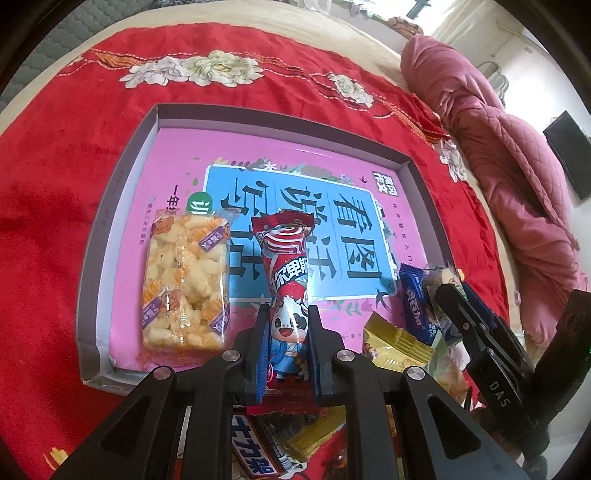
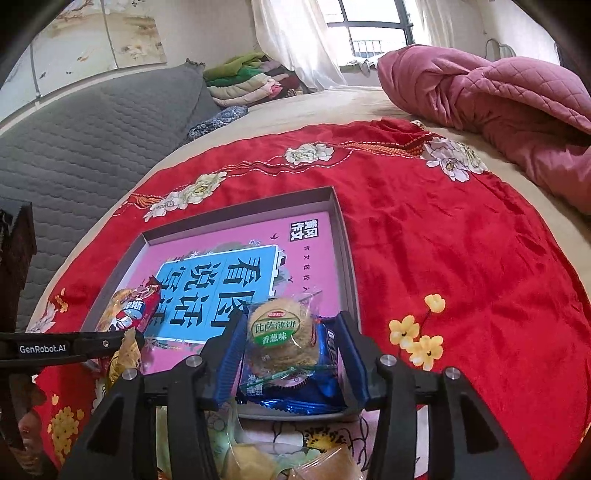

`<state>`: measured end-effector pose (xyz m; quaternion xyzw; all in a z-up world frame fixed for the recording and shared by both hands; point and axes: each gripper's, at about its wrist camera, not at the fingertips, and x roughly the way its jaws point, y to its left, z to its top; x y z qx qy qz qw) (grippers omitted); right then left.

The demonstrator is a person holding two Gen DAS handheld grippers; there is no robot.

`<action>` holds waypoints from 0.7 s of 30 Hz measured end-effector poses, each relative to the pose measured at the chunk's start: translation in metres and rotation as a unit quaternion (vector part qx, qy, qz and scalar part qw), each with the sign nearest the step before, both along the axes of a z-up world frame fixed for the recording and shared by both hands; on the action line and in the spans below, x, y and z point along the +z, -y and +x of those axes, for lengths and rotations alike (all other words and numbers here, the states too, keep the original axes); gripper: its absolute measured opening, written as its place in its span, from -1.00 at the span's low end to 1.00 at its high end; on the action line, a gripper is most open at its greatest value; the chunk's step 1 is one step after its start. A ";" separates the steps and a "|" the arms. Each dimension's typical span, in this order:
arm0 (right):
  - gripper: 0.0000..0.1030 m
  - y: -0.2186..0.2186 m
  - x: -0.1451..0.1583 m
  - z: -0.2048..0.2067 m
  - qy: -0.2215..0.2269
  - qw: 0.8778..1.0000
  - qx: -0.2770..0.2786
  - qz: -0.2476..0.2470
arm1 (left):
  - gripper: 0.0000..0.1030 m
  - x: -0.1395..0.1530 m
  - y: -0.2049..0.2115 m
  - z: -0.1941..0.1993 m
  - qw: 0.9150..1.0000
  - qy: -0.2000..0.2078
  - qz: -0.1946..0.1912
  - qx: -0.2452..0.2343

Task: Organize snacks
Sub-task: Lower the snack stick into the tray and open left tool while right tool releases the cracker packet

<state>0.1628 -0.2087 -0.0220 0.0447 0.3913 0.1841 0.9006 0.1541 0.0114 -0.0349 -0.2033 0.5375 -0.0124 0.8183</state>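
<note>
Your left gripper (image 1: 287, 334) tilts steeply downward, its jaws pinched tight. Your right gripper (image 2: 291, 356) slopes down too, jaws parted.

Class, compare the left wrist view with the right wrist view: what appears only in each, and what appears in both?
Only the left wrist view shows the puffed rice bar lying in the tray and the dark screen on the wall. Only the right wrist view shows the window, the folded clothes and the round cracker pack. Both show the tray, the red cow-print snack and the pink quilt.
</note>
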 end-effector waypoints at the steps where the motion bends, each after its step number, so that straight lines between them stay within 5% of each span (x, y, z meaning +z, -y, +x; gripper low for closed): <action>1: -0.03 0.000 0.000 0.000 0.000 1.000 0.000 0.001 | -0.64 -0.001 -0.001 0.001 1.000 -0.001 -0.001 0.001; 10: -0.03 0.003 0.001 -0.001 0.001 1.000 -0.001 0.008 | -0.56 -0.002 -0.003 0.001 1.000 -0.005 -0.001 0.004; 21: -0.02 0.004 0.002 -0.001 0.001 1.000 -0.001 0.009 | -0.24 0.005 -0.007 -0.003 1.000 -0.003 -0.004 0.009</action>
